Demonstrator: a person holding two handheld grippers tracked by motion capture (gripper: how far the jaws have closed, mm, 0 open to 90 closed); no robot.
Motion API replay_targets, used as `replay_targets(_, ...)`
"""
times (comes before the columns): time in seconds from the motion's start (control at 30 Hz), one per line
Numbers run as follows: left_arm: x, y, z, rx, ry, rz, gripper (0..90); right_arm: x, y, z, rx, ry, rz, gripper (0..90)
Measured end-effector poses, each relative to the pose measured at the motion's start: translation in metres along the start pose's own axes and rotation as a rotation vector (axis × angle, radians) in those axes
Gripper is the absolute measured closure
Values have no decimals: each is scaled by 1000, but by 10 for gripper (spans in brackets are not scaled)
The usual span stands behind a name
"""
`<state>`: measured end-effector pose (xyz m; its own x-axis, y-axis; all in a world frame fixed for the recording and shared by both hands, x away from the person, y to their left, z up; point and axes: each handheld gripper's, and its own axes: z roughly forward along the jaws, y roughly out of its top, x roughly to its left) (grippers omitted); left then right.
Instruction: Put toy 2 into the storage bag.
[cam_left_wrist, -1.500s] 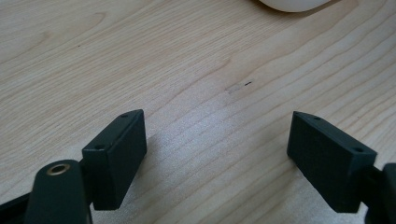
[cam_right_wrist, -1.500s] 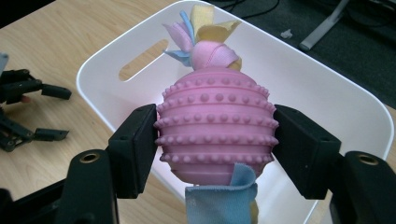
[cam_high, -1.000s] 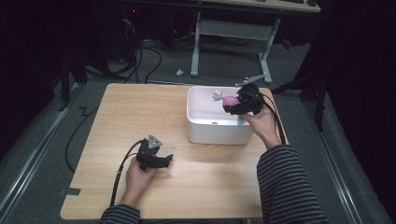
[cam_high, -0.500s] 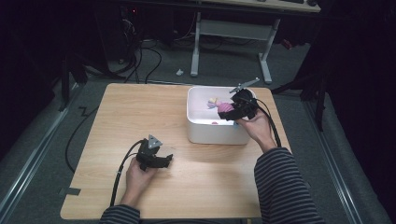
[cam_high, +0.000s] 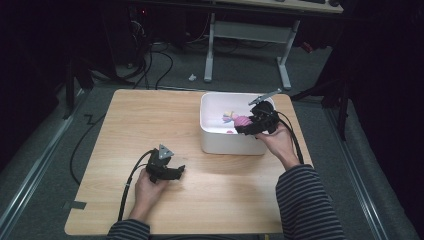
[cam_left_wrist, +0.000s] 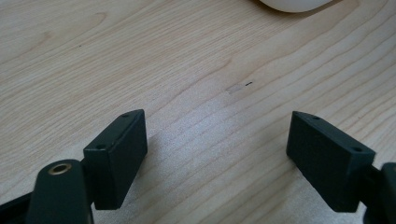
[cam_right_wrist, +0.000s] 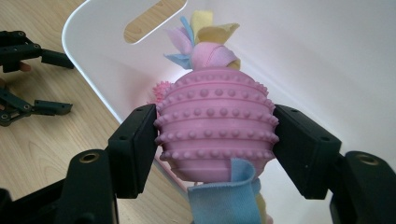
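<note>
The right gripper (cam_high: 248, 125) has dipped lower into the white tub (cam_high: 215, 142) at the bench's two o'clock, fingers clamping the pink ball (cam_right_wrist: 215, 123); it should release gently, while the left gripper (cam_left_wrist: 215, 161) rests open.

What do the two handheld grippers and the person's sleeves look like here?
Both the left gripper and the right gripper are black, with flat rectangular jaws, a grey triangular top plate and a trailing black cable. The sleeves are dark with thin light stripes.

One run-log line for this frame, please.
right gripper: shut on pink ball, over white bin | left gripper: open, empty, low over table
</note>
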<state>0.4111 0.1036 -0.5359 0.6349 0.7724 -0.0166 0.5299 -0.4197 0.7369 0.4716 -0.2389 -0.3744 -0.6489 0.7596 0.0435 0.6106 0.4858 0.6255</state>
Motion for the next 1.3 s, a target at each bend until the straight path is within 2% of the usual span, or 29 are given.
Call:
replay_targets(0.33,0,0,0,0,0,-1,206,0,-1,-3,-19,31,15,300)
replay_targets(0.5,0,0,0,0,1,-1,206,0,-4,-10,-31,25,15,294)
replay_targets(0.57,0,0,0,0,1,-1,206,1,-7,-14,-38,17,18,294)
replay_targets(0.63,0,0,0,0,1,0,206,1,-11,-20,-43,-12,9,293)
replay_targets(0.87,0,0,0,1,0,-1,206,3,-32,-47,-90,-47,27,299)
replay_targets(1.2,0,0,0,0,2,0,206,7,-63,-80,-160,-81,60,337)
replay_targets(1.3,0,0,0,0,1,-1,206,9,-68,-86,-172,-93,54,343)
